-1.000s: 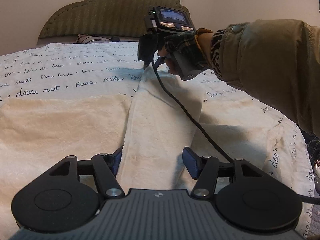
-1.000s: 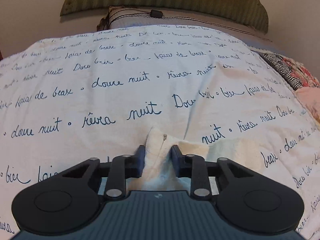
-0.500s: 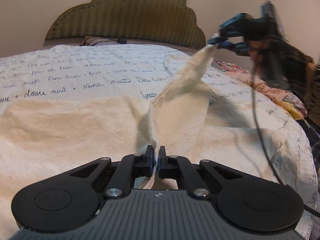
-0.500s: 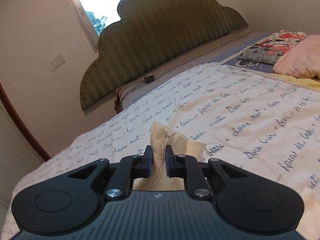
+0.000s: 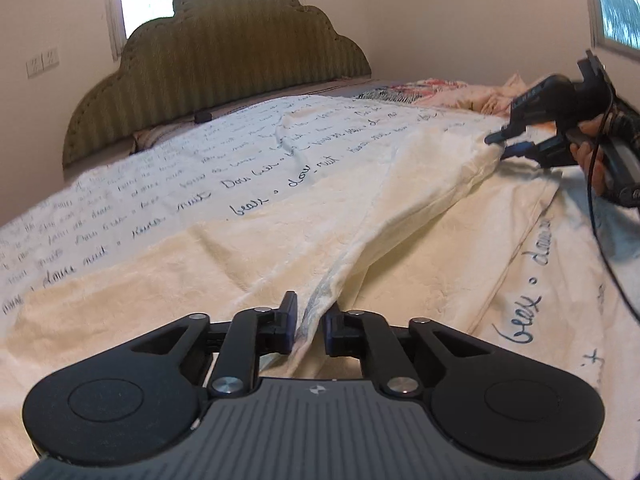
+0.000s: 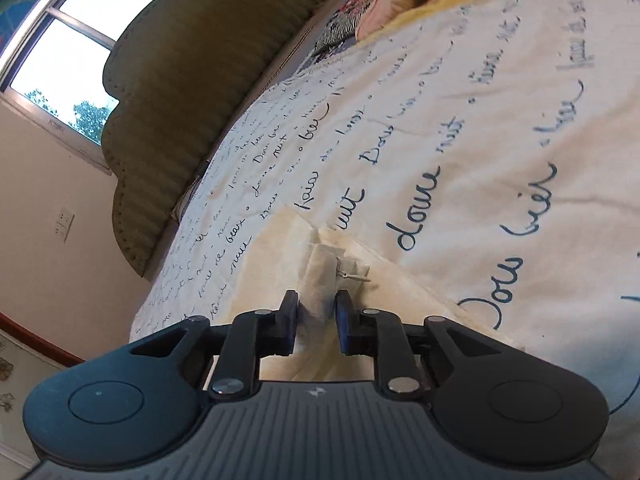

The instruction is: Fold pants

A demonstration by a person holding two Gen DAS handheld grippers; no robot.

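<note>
Left wrist view first: my left tongs (image 5: pixel 307 330) have a ridge of the cream pants (image 5: pixel 400 208) sitting between the pads. The jaws have just been opening a bit, and from here I can't tell whether the pads are really biting or the fabric is only resting in the gap. From that ridge one leg stretches away to the far right, where my right tongs (image 5: pixel 505 145) carry its end just above the bed (image 5: pixel 256 176). The rest of the pants lies flat on the bedspread to the left of my left tongs and under the raised leg.

Right wrist view: everything's rolled way over, but the right tongs (image 6: pixel 316 322) have a bunched hem corner of the pants (image 6: pixel 320 272) between the pads, with a little thread tag sticking out just past the tips. Those jaws have eased apart a touch too, yet the wad fills the gap, so I'd call it clamped.

Handling-wise, this stuff looks soft, light and floppy. It sags between the two holds and wrinkles easily. I'd hold it at the hem corners and seam edges, where the cloth is doubled, not mid-panel.
</note>
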